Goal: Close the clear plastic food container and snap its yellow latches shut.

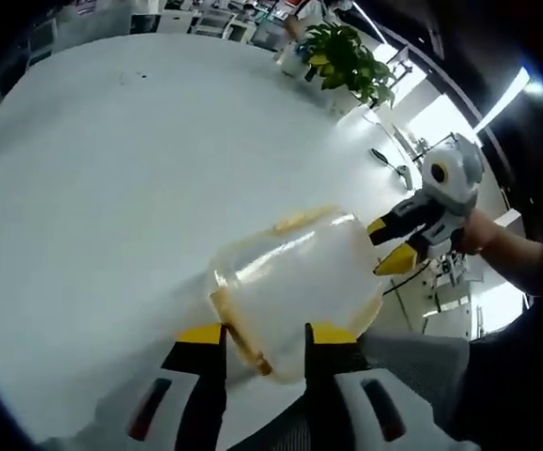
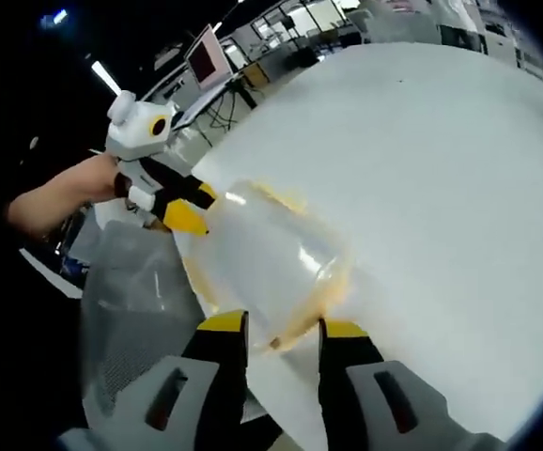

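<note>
A clear plastic food container (image 1: pixel 295 277) with yellowish trim lies on the white table (image 1: pixel 112 188). My left gripper (image 1: pixel 267 334) is open, its yellow-tipped jaws on either side of the container's near end, where a yellow latch (image 1: pixel 243 343) sits between them. From the right, my right gripper (image 1: pixel 389 246) reaches the container's far end with its jaws apart. In the right gripper view the container (image 2: pixel 271 258) lies just ahead of my right gripper (image 2: pixel 283 326), its rim between the jaws, and the left gripper (image 2: pixel 192 209) stands at the opposite end, held by a hand.
A potted plant (image 1: pixel 347 56) stands at the table's far edge. The container lies close to the table edge, beside a grey mesh chair (image 2: pixel 131 310). Desks and a monitor (image 2: pixel 204 56) stand beyond the table (image 2: pixel 441 188).
</note>
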The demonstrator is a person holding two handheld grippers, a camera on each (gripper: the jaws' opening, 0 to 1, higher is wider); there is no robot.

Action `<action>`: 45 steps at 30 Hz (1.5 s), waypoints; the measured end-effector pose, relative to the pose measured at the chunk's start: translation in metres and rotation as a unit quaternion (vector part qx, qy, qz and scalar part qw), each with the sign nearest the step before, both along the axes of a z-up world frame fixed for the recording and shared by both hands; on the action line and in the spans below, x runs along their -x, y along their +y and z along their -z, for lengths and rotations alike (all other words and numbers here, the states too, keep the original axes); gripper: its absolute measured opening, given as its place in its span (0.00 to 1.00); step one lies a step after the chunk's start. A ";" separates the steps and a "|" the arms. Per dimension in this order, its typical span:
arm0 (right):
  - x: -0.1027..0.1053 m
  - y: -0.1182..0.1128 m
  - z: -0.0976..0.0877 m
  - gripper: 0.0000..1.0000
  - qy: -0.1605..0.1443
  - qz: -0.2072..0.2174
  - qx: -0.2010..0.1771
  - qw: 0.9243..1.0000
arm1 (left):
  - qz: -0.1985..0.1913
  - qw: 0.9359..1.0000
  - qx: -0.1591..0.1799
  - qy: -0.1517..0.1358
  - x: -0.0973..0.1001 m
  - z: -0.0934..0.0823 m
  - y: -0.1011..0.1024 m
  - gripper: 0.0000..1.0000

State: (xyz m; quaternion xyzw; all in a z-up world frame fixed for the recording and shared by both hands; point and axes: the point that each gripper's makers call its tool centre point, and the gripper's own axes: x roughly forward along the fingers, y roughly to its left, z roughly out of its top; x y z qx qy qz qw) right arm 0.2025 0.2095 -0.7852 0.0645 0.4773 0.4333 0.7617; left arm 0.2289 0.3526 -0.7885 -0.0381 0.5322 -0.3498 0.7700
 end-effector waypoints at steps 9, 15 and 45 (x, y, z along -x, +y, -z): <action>-0.005 0.002 0.000 0.26 0.014 0.014 -0.004 1.000 | -0.057 0.998 0.027 0.003 0.009 0.001 0.000 0.25; -0.005 0.002 0.000 0.27 0.026 0.010 -0.001 1.000 | -0.056 0.998 0.030 -0.003 0.008 0.000 0.000 0.26; -0.022 0.024 -0.016 0.44 -0.236 -0.167 0.142 0.947 | 0.195 0.945 -0.132 -0.228 -0.011 -0.023 -0.009 0.35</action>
